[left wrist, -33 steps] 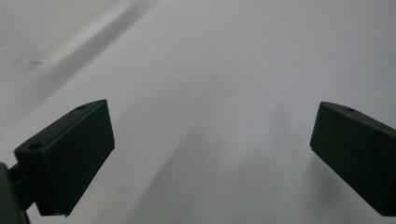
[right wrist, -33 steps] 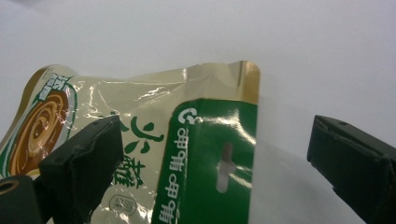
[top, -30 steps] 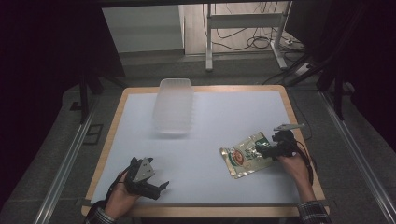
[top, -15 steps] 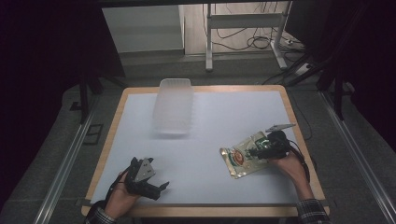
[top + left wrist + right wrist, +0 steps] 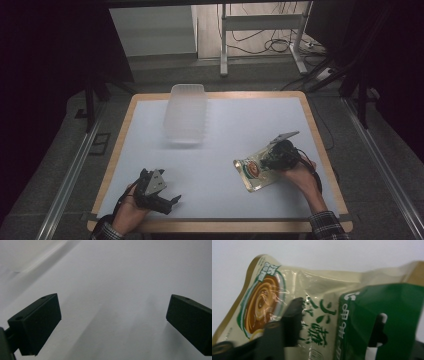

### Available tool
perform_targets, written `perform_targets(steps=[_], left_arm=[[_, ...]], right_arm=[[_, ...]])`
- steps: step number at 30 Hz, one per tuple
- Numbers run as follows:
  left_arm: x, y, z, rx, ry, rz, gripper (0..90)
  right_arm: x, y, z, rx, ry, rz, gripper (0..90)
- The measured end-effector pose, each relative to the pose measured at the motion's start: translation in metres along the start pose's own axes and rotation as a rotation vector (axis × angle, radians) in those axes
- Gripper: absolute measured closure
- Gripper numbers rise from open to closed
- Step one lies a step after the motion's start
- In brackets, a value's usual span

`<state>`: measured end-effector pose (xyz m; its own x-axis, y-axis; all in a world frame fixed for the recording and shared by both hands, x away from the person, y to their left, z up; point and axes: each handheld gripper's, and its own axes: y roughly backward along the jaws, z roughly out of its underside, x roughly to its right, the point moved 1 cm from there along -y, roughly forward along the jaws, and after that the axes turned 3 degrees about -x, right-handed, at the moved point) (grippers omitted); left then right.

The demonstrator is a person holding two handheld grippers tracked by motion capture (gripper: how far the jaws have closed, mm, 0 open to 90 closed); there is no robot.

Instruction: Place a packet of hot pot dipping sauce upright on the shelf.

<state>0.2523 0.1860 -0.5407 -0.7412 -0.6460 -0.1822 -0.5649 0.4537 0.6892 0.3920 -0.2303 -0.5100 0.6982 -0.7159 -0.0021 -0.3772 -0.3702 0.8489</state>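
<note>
A beige and green food pouch [image 5: 251, 173] with a picture of a brown bowl lies on the white table [image 5: 240, 125] at the front right. My right gripper [image 5: 272, 160] has just been closing its jaws, and they now pinch the pouch [image 5: 317, 315] at its green header end. One black jaw presses on the printed face, and the green header [image 5: 387, 305] curls up over the other jaw. At the front left my left gripper [image 5: 171, 204] rests low over the table, held by a hand. Its jaws [image 5: 113, 322] stand wide apart with nothing between them.
A clear plastic tub [image 5: 186, 119] stands at the back left of the table. The table's wooden rim [image 5: 320, 150] runs close to the right hand. Metal frame legs and cables [image 5: 260, 45] lie on the floor beyond the far edge.
My right gripper slid left over the pouch and its jaws drew together on it. The left hand and its gripper stayed put.
</note>
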Motion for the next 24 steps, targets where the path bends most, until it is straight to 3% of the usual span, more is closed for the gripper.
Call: perform_targets(steps=[1, 2, 6, 11, 15, 24], left_arm=[[0.000, 0.000, 0.000, 0.000, -0.001, 0.000, 0.0], [0.000, 0.000, 0.000, -0.001, -0.001, -0.001, 0.0], [0.001, 0.000, 0.000, -0.003, -0.004, -0.002, 0.0], [0.000, 0.000, 0.000, 0.000, -0.003, -0.008, 0.0], [0.000, 0.001, 0.000, 0.003, 0.000, -0.009, 0.0], [0.000, 0.001, 0.000, 0.001, -0.006, -0.018, 0.0]], right_arm=[[0.000, 0.000, 0.000, 0.000, 0.000, 0.000, 59.2], [-0.004, 0.001, -0.001, -0.015, 0.030, 0.041, 70.5], [-0.008, 0.002, -0.002, -0.012, 0.019, 0.036, 86.8], [-0.010, 0.006, -0.003, 0.014, 0.030, 0.041, 89.0], [-0.011, 0.015, -0.005, 0.056, 0.009, 0.020, 89.3], [-0.016, 0.034, -0.012, 0.124, 0.019, -0.011, 89.5]])
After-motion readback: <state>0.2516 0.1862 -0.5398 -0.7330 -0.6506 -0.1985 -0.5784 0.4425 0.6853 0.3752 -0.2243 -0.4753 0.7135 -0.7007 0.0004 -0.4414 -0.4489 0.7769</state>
